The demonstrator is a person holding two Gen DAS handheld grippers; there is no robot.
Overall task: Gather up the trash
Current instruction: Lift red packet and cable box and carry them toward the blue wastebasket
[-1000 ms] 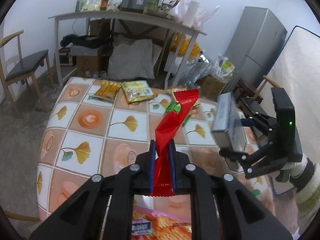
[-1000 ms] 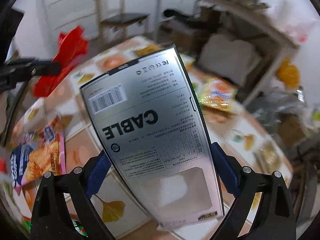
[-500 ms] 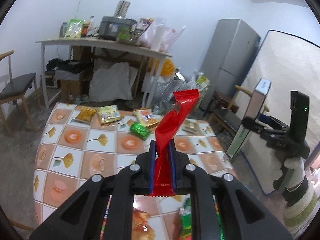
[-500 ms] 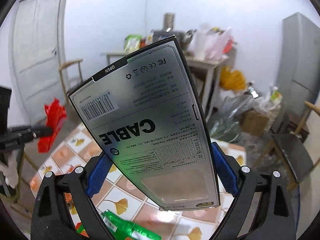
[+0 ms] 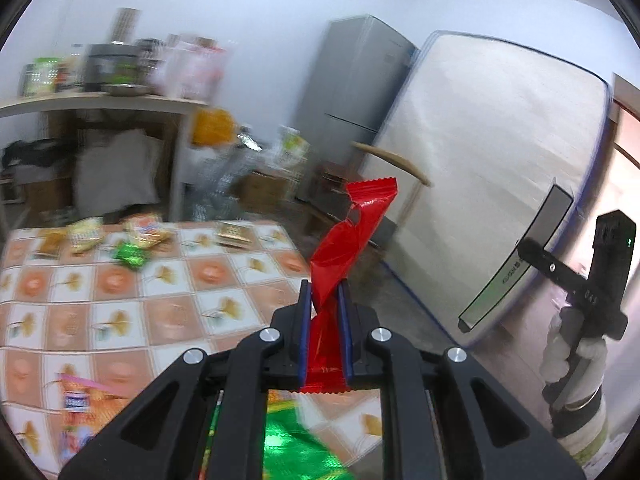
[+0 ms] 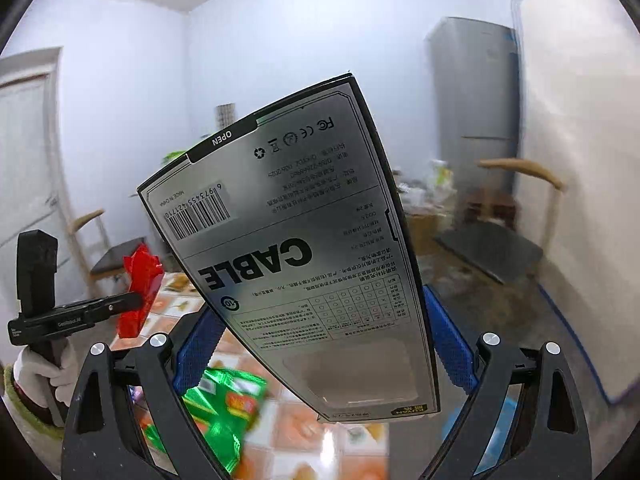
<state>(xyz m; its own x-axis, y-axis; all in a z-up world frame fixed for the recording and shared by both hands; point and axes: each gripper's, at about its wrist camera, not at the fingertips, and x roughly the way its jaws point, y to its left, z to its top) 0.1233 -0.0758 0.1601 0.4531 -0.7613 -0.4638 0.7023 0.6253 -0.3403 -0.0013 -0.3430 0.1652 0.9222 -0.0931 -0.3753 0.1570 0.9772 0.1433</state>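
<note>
Tiled table [image 5: 168, 320] below; left gripper [image 5: 324, 312] pinches a twisted shiny red wrapper [image 5: 352, 232], right gripper [image 6: 320, 344] clamps a grey "CABLE" box [image 6: 296, 248].

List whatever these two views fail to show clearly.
- Shelf clutter, left wrist view: motion blur, items unreadable.
- Green packet, right wrist view: blurred and partly behind the right tool; print illegible.
- Table wrappers, far end: too small and blurred to name.
- Room centre, right wrist view: hidden behind the cable box.
- Any trash bin: none in either view.
- Red wrapper in the left tool: twisted, no label readable.
</note>
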